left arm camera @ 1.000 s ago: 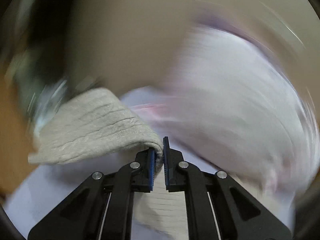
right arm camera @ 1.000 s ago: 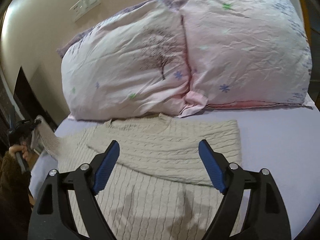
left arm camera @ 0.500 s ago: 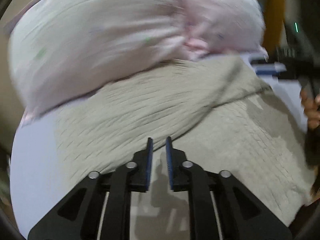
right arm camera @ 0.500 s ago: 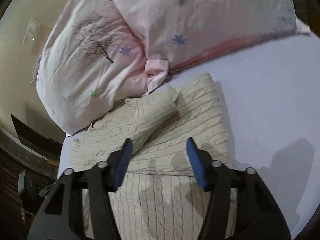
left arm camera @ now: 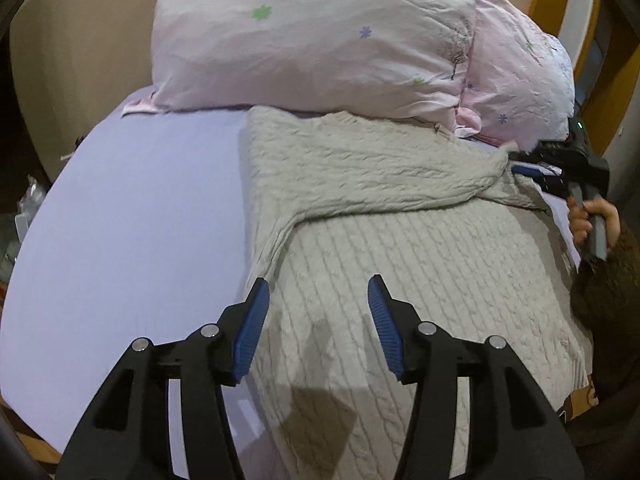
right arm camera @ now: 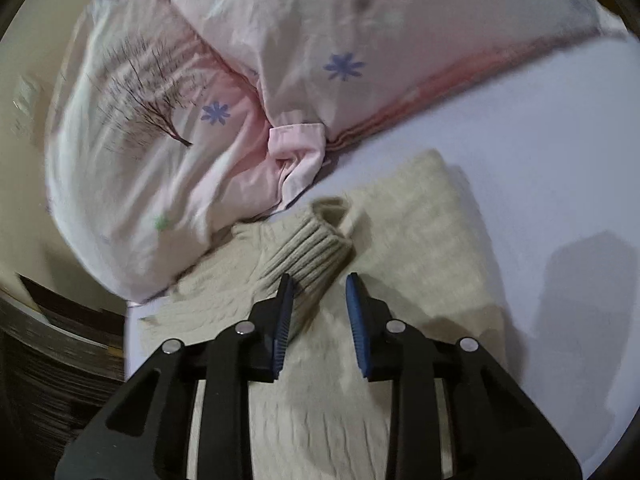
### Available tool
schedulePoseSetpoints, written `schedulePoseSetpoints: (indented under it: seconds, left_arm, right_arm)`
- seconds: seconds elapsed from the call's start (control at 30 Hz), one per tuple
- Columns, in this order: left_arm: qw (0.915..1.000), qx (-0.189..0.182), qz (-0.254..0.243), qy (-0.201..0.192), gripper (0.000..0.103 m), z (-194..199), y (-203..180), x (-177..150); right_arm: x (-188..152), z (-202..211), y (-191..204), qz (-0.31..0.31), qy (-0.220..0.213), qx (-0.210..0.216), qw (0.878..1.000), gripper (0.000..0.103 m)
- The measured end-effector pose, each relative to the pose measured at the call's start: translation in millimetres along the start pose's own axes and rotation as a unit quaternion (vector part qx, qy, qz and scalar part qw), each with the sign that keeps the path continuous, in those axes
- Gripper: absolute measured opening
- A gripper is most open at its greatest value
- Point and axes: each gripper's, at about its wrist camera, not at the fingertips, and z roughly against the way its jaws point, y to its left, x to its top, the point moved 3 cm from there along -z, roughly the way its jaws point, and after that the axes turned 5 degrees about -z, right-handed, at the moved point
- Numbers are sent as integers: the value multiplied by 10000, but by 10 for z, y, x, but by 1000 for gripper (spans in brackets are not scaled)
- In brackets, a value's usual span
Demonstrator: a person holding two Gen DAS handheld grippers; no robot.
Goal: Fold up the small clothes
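A cream cable-knit sweater (left arm camera: 400, 240) lies flat on the lilac bed sheet (left arm camera: 132, 220), its left sleeve (left arm camera: 360, 172) folded across the chest. My left gripper (left arm camera: 316, 300) is open and empty, just above the sweater's lower left body. In the right wrist view the sweater (right arm camera: 432, 240) shows with the sleeve's ribbed cuff (right arm camera: 316, 248) lying right in front of my right gripper (right arm camera: 318, 292). Its jaws are partly open around the cuff's near edge, not closed on it. The right gripper also shows in the left wrist view (left arm camera: 532, 168), at the cuff end.
Two pink flowered pillows (left arm camera: 320, 36) (right arm camera: 200, 100) lie against the wall behind the sweater. The bed's edge and dark furniture (right arm camera: 52, 340) are at the left. The person's hand (left arm camera: 592, 220) holds the right gripper's handle. Bare sheet (right arm camera: 540, 160) lies right of the sweater.
My left gripper let go of the sleeve, which now lies across the chest, drew back and opened wide. My right gripper narrowed its jaws and moved in onto the cuff.
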Motion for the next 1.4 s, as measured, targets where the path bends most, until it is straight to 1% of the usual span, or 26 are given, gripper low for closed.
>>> schedulePoseSetpoints:
  seconds: [0.07,0.13,0.17,0.2,0.33,0.4,0.47,0.53,0.6,0.63,0.67,0.7,0.73,0.77,0.83,0.93,1.0,1.07,1.1,1.17,1.2,1.23,1.27,1.3,1.33,1.4]
  left_arm:
    - [10000,-22,35,23,55,-1,5,-25]
    - [10000,-34,48,11,58,2,-9,-33]
    - [10000,-42,53,8,59,-1,-11,-33]
    - [10000,-48,62,6,59,-2,-10,-37]
    - [9999,-68,121,53,60,-28,-4,-56]
    - [9998,-81,157,85,60,-49,0,-65]
    - [9997,-84,211,91,60,-50,12,-72]
    - [9996,-94,277,57,60,-24,31,-87]
    - [9994,-91,331,16,60,10,63,-109]
    - [9993,-89,356,5,60,21,76,-118]
    - [9992,-91,396,0,60,29,93,-134]
    - [9990,-94,428,3,60,34,103,-144]
    - [9988,-109,470,8,60,41,114,-158]
    - [9984,-155,545,10,60,55,130,-183]
    - [9973,-273,682,-16,60,101,162,-231]
    - [9952,-452,851,-147,60,233,229,-343]
    - [9942,-514,919,-196,60,313,275,-425]
    - [9930,-644,980,-168,60,356,299,-502]
    - [9922,-730,999,-144,60,371,312,-538]
    - [9910,-881,1002,-112,60,405,304,-619]
    - [9907,-914,1003,-107,60,413,299,-647]
    - [9899,-977,1020,-98,60,421,293,-683]
    - [9884,-1085,1063,-72,60,427,281,-736]
    - [9876,-1136,1083,-52,60,431,274,-779]
    - [9872,-1165,1090,-31,60,437,266,-824]
    - [9862,-1232,1102,36,60,444,240,-926]
  right_arm:
    - [24,-149,154,282,-41,-394,9988,28]
    - [23,-206,265,508,-129,-611,9968,29]
    - [17,-233,343,661,-180,-645,9956,27]
    - [10,-257,382,718,-171,-625,9953,24]
    - [-4,-376,429,843,-117,-657,9942,23]
    - [4,-465,393,752,28,-521,9958,22]
    - [9,-431,355,567,119,-496,9971,21]
    - [-8,-321,282,388,156,-541,9977,24]
    - [-56,-253,243,419,81,-702,9966,31]
    - [-72,-264,237,426,91,-699,9966,31]
    - [-84,-303,254,485,95,-660,9966,30]
    - [-82,-335,274,543,125,-510,9971,14]
    - [-72,-356,287,527,158,-258,9982,10]
    - [-53,-343,280,528,121,-191,9983,8]
    - [-54,-246,311,527,-62,-51,9986,7]
    - [-150,216,279,595,-471,193,9969,7]
    - [-299,487,165,553,-557,291,9965,7]
    - [-550,732,47,509,-525,169,9972,7]
    - [-694,837,-40,549,-443,-17,9975,8]
    - [-890,985,-170,560,-302,-173,9978,14]
    - [-975,1069,-246,531,-276,-244,9979,20]
    - [-1087,1183,-348,506,-250,-331,9979,38]
    - [-1140,1250,-418,478,-249,-382,9978,47]
    - [-1236,1353,-531,429,-223,-469,9977,53]
    - [-1271,1404,-621,408,-173,-478,9979,53]
    - [-1441,1477,-811,302,101,-369,9988,53]
